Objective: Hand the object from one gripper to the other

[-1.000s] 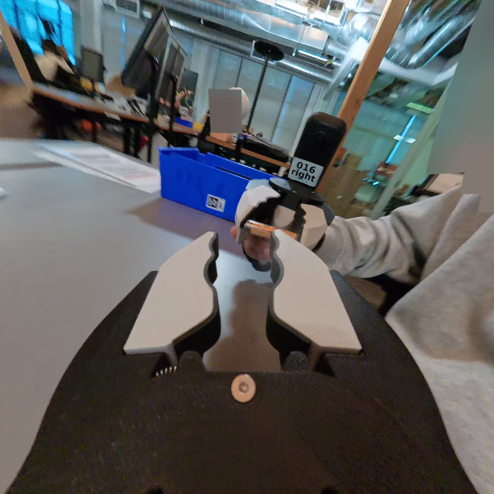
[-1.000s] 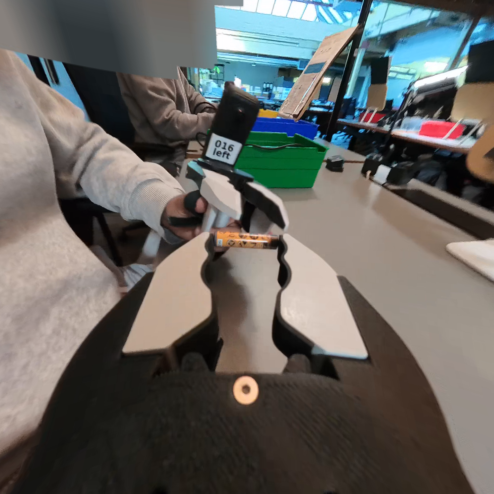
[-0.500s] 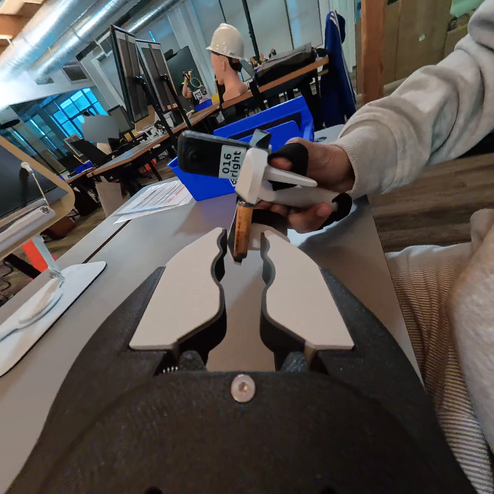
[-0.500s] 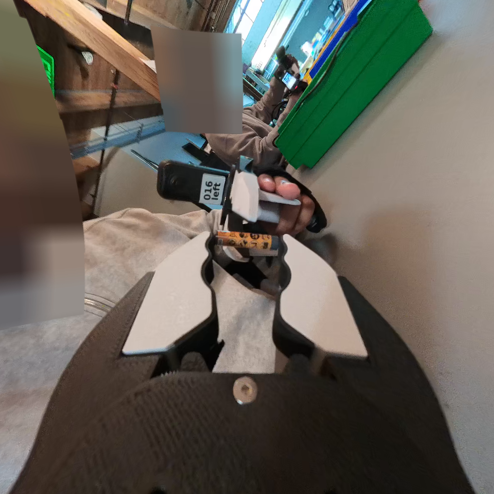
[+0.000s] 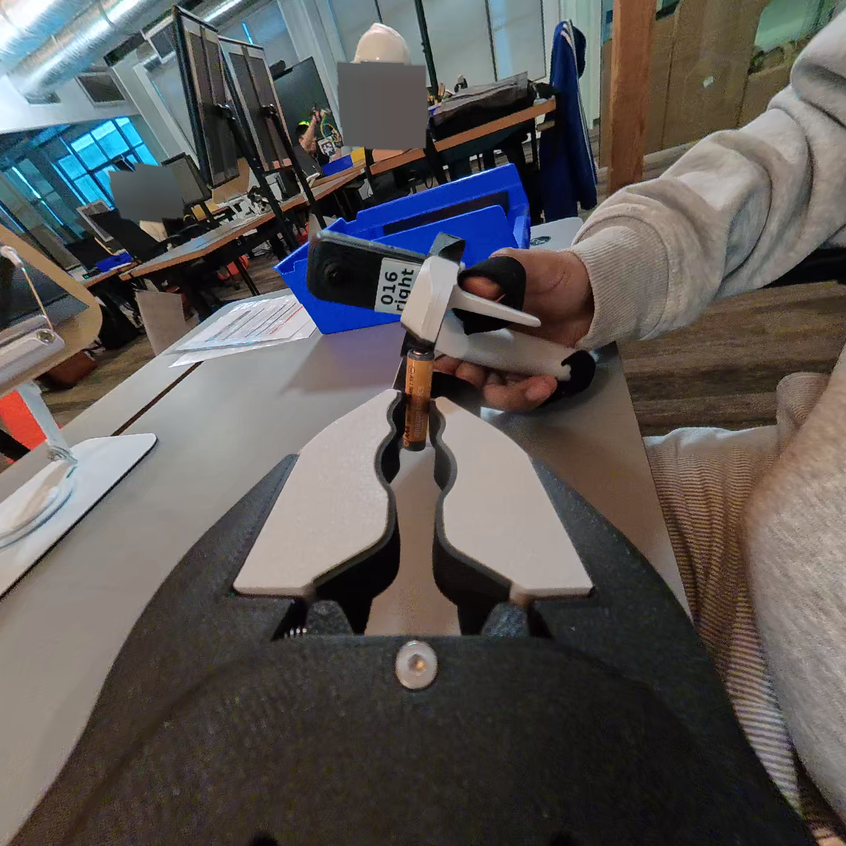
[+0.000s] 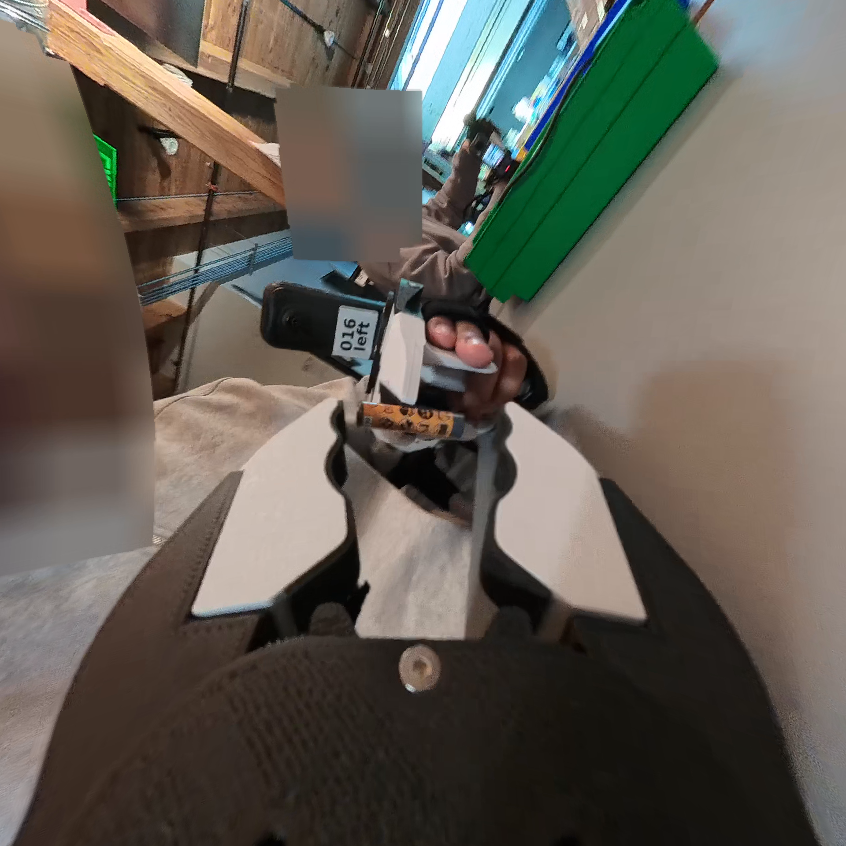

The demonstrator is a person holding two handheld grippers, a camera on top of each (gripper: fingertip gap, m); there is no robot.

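Closing in over the last half second, the left gripper (image 5: 414, 412) now has its fingers pinched on the orange battery (image 5: 416, 398), which stands upright between the tips above the grey table (image 5: 229, 435). In the right wrist view the right gripper (image 6: 419, 423) has spread a little: the battery lies crosswise between its fingertips with a narrow gap at each end, so it has no hold. Just beyond the battery, a hand (image 5: 540, 320) in a grey sleeve grips the right gripper's handle. Farther back on the table are a sheet of paper (image 5: 256, 325) and a blue bin (image 5: 458, 229). A green bin (image 6: 572, 183) sits at the opposite end.
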